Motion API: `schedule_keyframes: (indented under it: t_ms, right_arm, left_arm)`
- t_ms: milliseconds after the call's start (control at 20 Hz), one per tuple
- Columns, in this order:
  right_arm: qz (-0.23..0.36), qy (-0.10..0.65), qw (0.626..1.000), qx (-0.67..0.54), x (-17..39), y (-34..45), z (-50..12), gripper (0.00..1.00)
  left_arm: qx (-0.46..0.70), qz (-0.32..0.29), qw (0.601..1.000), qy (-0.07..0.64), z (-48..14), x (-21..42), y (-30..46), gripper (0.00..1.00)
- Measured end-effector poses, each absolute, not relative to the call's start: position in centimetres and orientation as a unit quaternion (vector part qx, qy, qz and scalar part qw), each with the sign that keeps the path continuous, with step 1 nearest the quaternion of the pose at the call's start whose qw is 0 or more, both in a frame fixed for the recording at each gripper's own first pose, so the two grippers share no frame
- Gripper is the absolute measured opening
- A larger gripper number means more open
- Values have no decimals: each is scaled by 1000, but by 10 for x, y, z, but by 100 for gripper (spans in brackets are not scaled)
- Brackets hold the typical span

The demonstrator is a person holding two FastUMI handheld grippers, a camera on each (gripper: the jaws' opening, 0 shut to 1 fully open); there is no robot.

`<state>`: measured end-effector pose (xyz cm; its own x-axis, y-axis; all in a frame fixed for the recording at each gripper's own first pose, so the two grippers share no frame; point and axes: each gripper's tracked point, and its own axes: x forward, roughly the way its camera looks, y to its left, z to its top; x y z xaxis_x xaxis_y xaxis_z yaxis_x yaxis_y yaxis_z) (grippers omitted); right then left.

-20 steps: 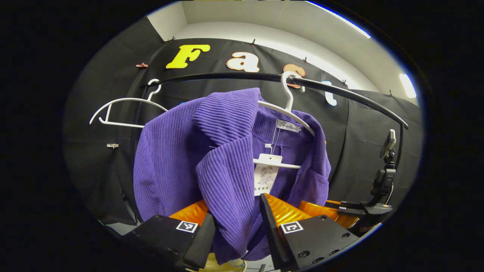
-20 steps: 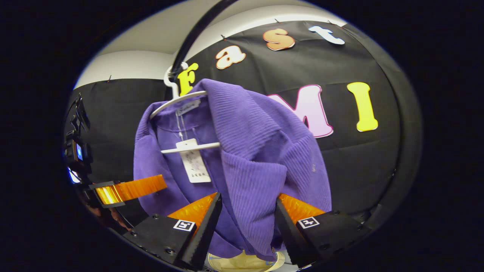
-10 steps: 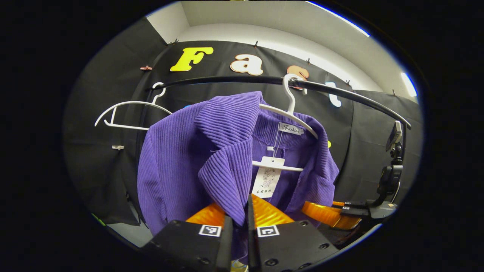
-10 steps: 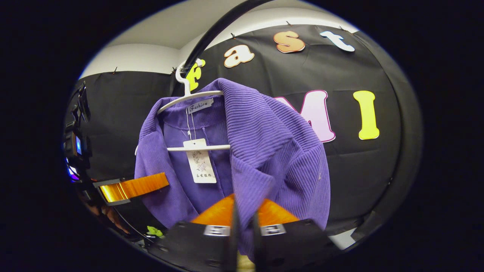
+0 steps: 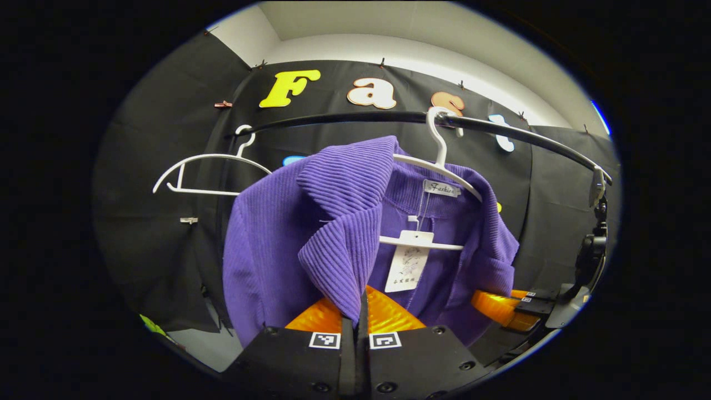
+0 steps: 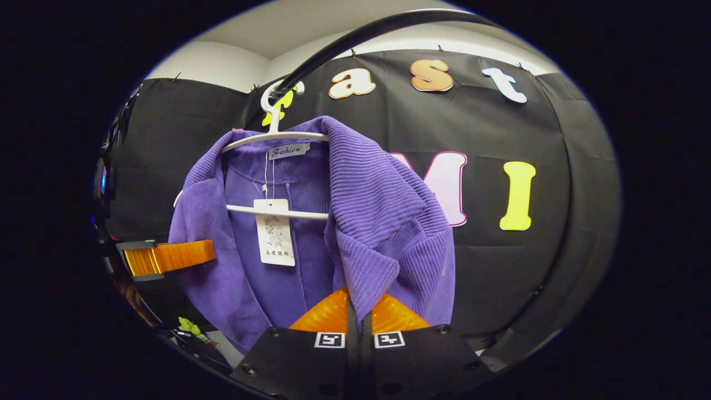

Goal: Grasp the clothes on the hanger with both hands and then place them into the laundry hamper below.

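A: How do the left gripper's (image 5: 361, 303) fingers stand?

B: Pressed together, pinching a front lapel of the purple ribbed corduroy jacket (image 5: 278, 239), which hangs on a white plastic hanger (image 5: 439, 161) from the black rail (image 5: 344, 118).

A: And the right gripper (image 6: 360, 303)?

B: Likewise clamped on the other lapel, pointing up at the garment.

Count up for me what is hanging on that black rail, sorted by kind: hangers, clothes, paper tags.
White hangers: 2, one empty, one inside the jacket
Purple corduroy jacket: 1
Paper tag: 1
Total: 4
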<state>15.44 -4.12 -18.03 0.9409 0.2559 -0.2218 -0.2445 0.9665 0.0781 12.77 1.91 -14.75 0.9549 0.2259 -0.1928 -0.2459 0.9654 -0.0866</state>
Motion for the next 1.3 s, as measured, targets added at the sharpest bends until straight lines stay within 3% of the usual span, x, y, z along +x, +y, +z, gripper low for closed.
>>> schedule_keyframes:
  t_ms: [350, 800, 1000, 1300]
  right_arm:
    - [50, -6, 996, -73, 161, -79, -84, 4]
    - [-99, -112, 980, -132, 204, -152, -7, 4]
    - [-134, -94, 978, -128, 236, -162, -27, 4]
    - [-133, -58, 975, -166, 284, -160, -92, 4]
  left_arm:
    - [27, 211, 977, 13, -68, 98, 85, 5]
    - [157, 247, 955, -51, 7, 123, 146, 3]
    - [166, 244, 954, -41, 0, 150, 176, 3]
    - [169, 215, 962, -5, -47, 188, 200, 4]
